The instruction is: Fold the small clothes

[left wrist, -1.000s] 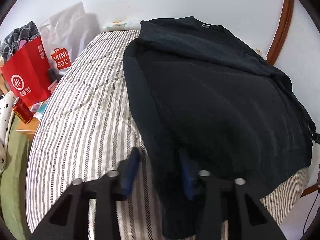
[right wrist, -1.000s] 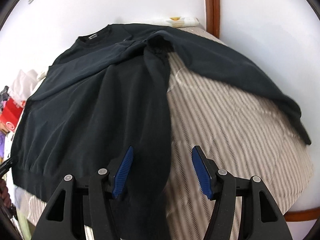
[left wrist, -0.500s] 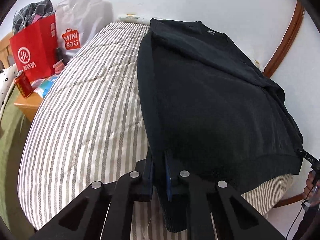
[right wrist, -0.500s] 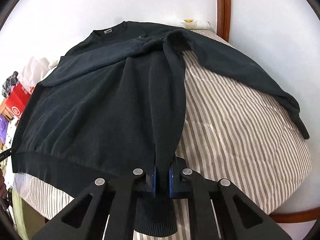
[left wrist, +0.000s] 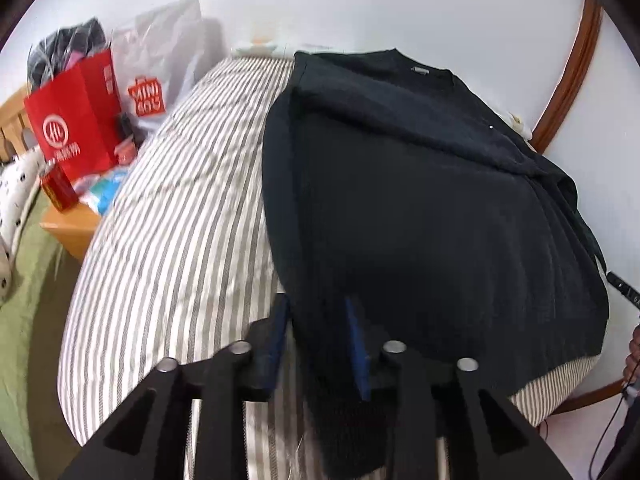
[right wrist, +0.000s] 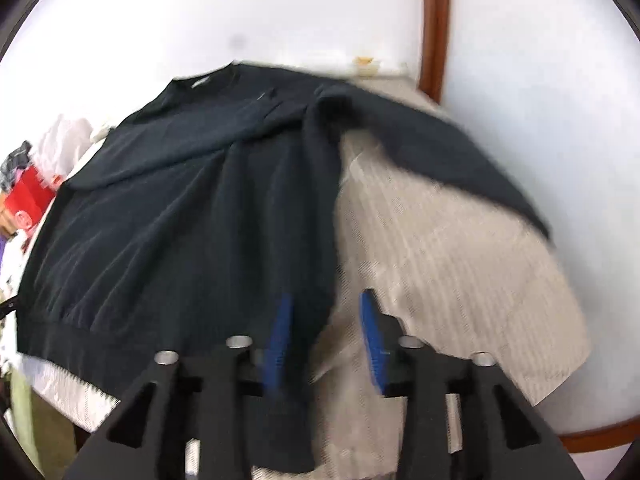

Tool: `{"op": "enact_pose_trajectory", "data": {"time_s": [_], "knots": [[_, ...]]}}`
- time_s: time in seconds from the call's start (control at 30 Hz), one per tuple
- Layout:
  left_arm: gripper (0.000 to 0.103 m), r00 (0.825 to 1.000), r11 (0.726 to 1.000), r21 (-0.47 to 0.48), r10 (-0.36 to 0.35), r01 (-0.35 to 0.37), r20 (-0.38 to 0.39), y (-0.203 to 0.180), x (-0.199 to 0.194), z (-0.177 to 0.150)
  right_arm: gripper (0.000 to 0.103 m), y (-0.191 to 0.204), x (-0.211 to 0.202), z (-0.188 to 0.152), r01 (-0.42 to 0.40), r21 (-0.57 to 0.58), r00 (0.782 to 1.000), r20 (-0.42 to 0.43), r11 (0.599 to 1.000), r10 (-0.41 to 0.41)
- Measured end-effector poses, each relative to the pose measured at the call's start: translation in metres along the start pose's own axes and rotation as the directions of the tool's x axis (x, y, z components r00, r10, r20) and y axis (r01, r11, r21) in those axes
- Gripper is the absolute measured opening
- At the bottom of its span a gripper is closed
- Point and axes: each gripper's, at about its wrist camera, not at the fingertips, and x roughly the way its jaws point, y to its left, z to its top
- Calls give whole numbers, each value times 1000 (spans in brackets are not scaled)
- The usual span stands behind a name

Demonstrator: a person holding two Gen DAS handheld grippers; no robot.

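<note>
On the striped bed (left wrist: pixel 176 248) a black sweatshirt (left wrist: pixel 432 216) is lying flat, collar twd the far wall, hem hanging over the near edge. I'm holding my left gripper (left wrist: pixel 318 340) at the garment's left edge near the hem — blue pads are standing apart w/ the dark side fold running between them, not pinched. My right gripper (right wrist: pixel 326 336) is sitting at the opposite side, jaws likewise spread, w/ the folded right edge of the sweatshirt (right wrist: pixel 180 216) draping down between the fingers; the right-wrist view is blurring, so whether cloth is touching a pad I can't tell. One long sleeve (right wrist: pixel 452 160) is lying stretched out across the striped cover twd the right. Beside the bed on the left — a red paper bag (left wrist: pixel 76 120), a white Miniso bag (left wrist: pixel 160 64) and a red can (left wrist: pixel 59 190) on a wooden nightstand (left wrist: pixel 70 226).
</note>
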Motion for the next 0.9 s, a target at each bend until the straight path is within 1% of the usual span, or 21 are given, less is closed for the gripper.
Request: {"op": "enact_pose_trajectory", "data": {"time_s": [0.07, 0.13, 0.2, 0.3, 0.4, 0.5, 0.63, 0.67, 0.77, 0.8, 0.83, 0.87, 0.9], "knots": [[47, 1000, 1000, 3, -1, 1, 9, -4, 3, 10, 50, -16, 6, 13, 60, 10, 998, 18, 998, -60], [52, 1000, 1000, 13, 5, -5, 19, -10, 8, 21, 64, -39, 14, 25, 129, 41, 991, 22, 991, -130], [53, 1000, 1000, 22, 11, -11, 24, -16, 16, 34, 68, -61, 26, 37, 198, 57, 980, 26, 979, -199], [53, 1000, 1000, 17, 17, -17, 15, -22, 31, 50, 71, -92, 47, 48, 267, 72, 964, -7, 961, -268], [53, 1000, 1000, 2, 19, -19, 9, -22, 46, 65, 71, -123, 71, 56, 284, 109, 959, -51, 953, -280], [53, 1000, 1000, -4, 29, -29, 2, -21, 59, 75, 71, -137, 92, 62, 280, 112, 959, -76, 953, -273], [53, 999, 999, -16, 43, -43, -15, -17, 75, 83, 70, -135, 122, 70, 284, 48, 953, -123, 958, -277], [53, 999, 999, -23, 47, -48, -16, -15, 78, 84, 71, -134, 124, 74, 287, 46, 955, -96, 957, -282], [54, 999, 998, -44, 43, -44, -18, -11, 87, 87, 71, -131, 135, 86, 287, 35, 954, -95, 957, -283], [55, 999, 998, -41, 42, -43, -14, -11, 88, 88, 69, -131, 137, 87, 287, 38, 955, -92, 957, -282], [56, 999, 998, -34, 43, -43, -7, -11, 89, 88, 52, -130, 140, 90, 276, 42, 958, -87, 960, -272], [57, 999, 999, -24, 46, -46, -2, -12, 90, 88, 27, -128, 143, 94, 260, 41, 963, -86, 965, -256], [57, 999, 999, -17, 50, -50, -2, -13, 91, 89, 19, -124, 146, 99, 271, 25, 960, -82, 962, -268]]}}
